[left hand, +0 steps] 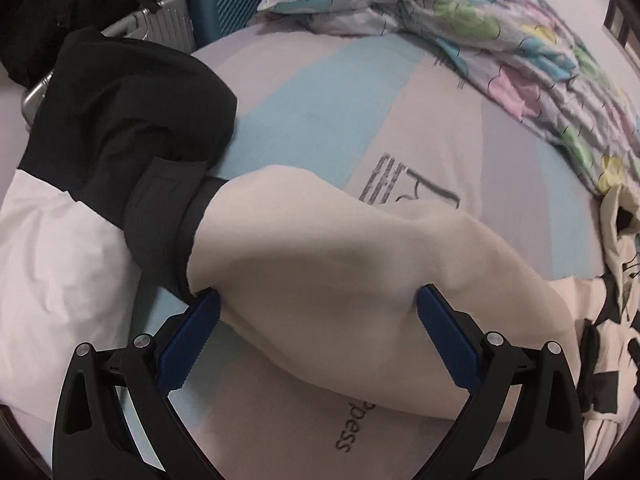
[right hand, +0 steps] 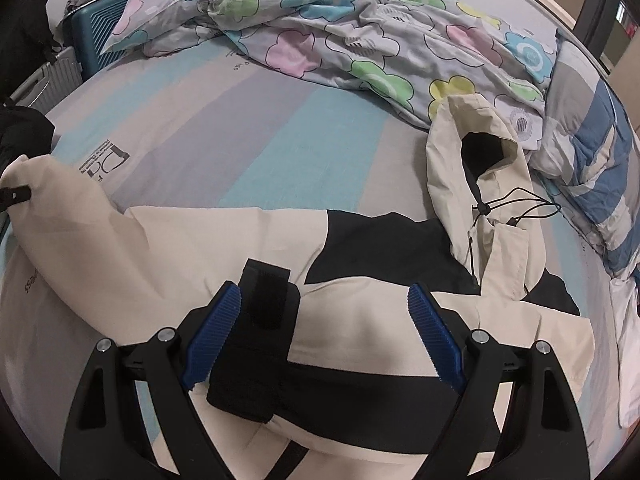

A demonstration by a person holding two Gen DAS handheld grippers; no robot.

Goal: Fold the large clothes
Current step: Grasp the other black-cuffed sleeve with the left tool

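Observation:
A cream and black hooded jacket [right hand: 224, 240] lies spread on the striped bed sheet [right hand: 248, 128], with its hood [right hand: 452, 144] toward the pillow. In the left wrist view, one cream sleeve [left hand: 320, 240] with a dark strapped cuff [left hand: 160, 216] hangs off the sheet. My left gripper [left hand: 318, 300] stands wide, and both pad tips dig into that sleeve. The right wrist view shows this sleeve [right hand: 48, 184] raised at the far left. My right gripper [right hand: 324, 304] is open wide over the jacket body. The other sleeve's black cuff [right hand: 260, 332] lies between its jaws, against the left pad [right hand: 212, 340].
A crumpled floral quilt [right hand: 320, 40] covers the far side of the bed, and a blue striped pillow [right hand: 592, 152] lies at the right. A teal suitcase [right hand: 100, 32] and a silver one [left hand: 168, 20] stand beyond the bed's edge. Dark cloth [left hand: 120, 100] over white cloth [left hand: 60, 260] lies at the left.

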